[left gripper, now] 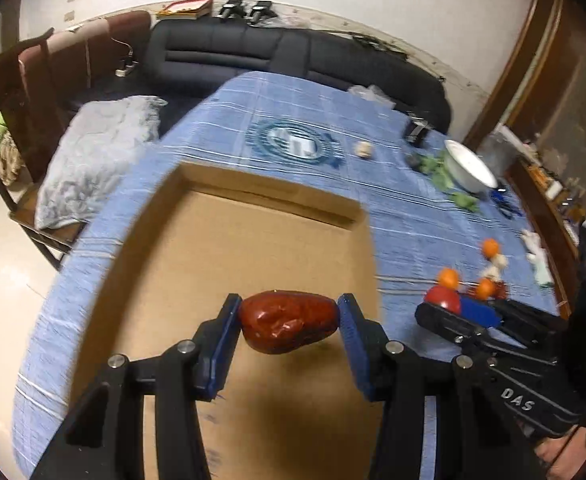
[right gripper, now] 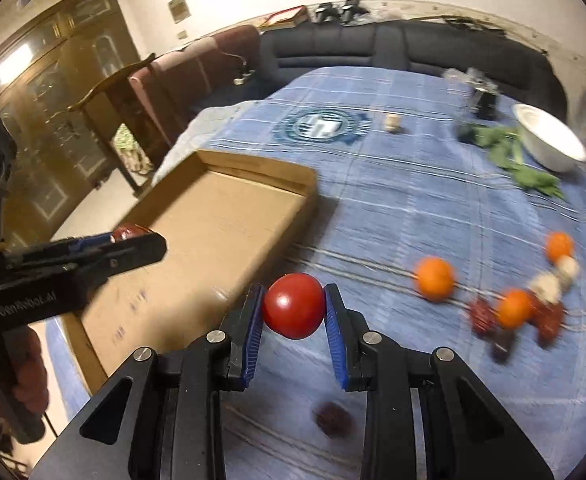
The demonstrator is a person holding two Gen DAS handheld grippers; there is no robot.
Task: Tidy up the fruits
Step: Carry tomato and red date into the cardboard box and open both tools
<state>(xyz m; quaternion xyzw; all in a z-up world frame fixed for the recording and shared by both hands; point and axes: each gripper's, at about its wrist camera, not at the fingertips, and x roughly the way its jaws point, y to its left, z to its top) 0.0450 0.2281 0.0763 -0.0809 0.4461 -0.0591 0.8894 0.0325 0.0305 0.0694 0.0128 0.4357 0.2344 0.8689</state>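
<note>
A wrinkled dark-red fruit [left gripper: 289, 322] sits squarely between the 2 blue fingers [left gripper: 225, 344] of the left gripper [left gripper: 289, 320], each pad pressed against one of its ends, so the fingers are pinching it. It hangs above the floor of the shallow cardboard box [left gripper: 253, 240], with a shadow under it, not touching the cardboard.

A round red tomato [right gripper: 294, 311] is held the same way between the 2 fingers [right gripper: 335, 336] of the right gripper [right gripper: 293, 312], pads tight on its left and right sides, up off the blue cloth of the table [right gripper: 413, 184]. It hangs just right of the box's near corner.

Ahead and to the right of the right gripper's fingers, loose fruit lies on the cloth: 3 oranges [right gripper: 435, 278], a few dark-red pieces [right gripper: 483, 316] and some pale ones [right gripper: 547, 286], clustered close together but blurred. One more dark piece [right gripper: 335, 420] lies below and between the fingers.

Farther beyond the fingertips stands a white bowl [right gripper: 549, 144] beside green leaves [right gripper: 529, 172].
</note>
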